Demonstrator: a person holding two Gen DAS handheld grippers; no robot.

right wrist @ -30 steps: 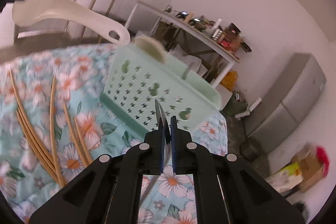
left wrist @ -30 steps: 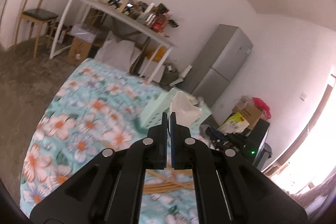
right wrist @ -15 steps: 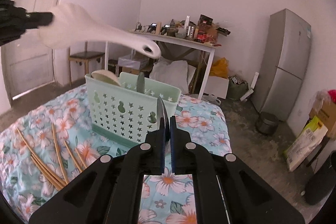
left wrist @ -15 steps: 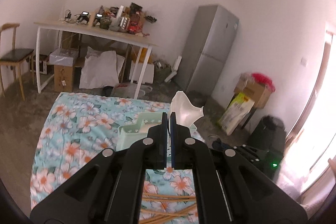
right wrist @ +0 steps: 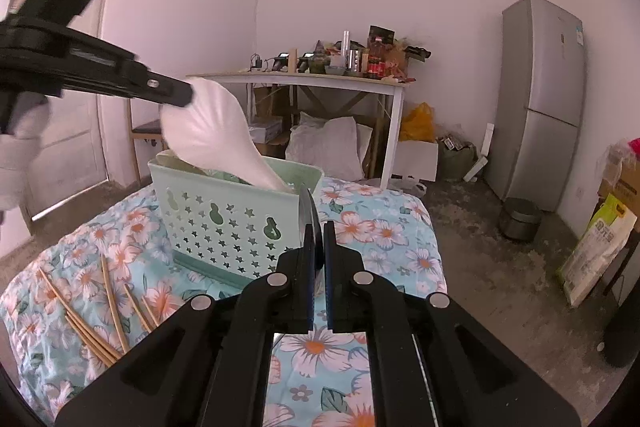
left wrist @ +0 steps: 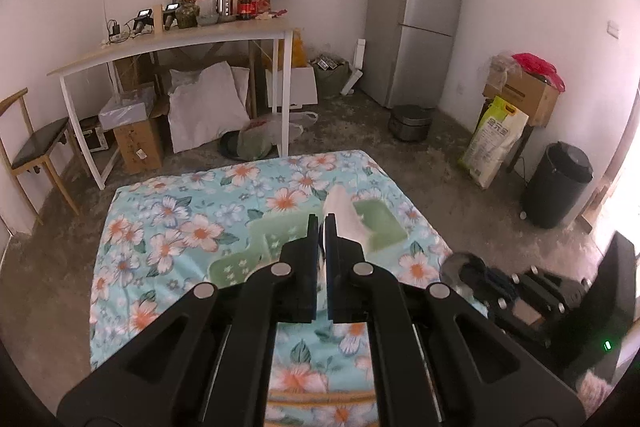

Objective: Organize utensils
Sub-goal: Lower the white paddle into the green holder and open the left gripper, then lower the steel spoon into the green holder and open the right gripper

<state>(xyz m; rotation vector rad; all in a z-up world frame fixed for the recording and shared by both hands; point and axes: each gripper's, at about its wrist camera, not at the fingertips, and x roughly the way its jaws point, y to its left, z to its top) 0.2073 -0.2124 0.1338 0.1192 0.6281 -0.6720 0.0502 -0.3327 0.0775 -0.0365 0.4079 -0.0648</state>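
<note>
My left gripper (right wrist: 188,98) pinches the white spoon (right wrist: 216,137) by its bowl; a second ago it hung clear of the basket (right wrist: 224,211), now its handle dips inside. My right gripper (right wrist: 319,227) stays clamped on a dark blade (right wrist: 309,215), now upright beside the basket. Chopsticks (right wrist: 92,323) lie on the cloth (right wrist: 384,227).

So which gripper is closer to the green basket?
Left. The left gripper hangs right above the basket, lowering the white spoon into it. The right gripper waits in front of the basket, gripping a dark utensil.
</note>
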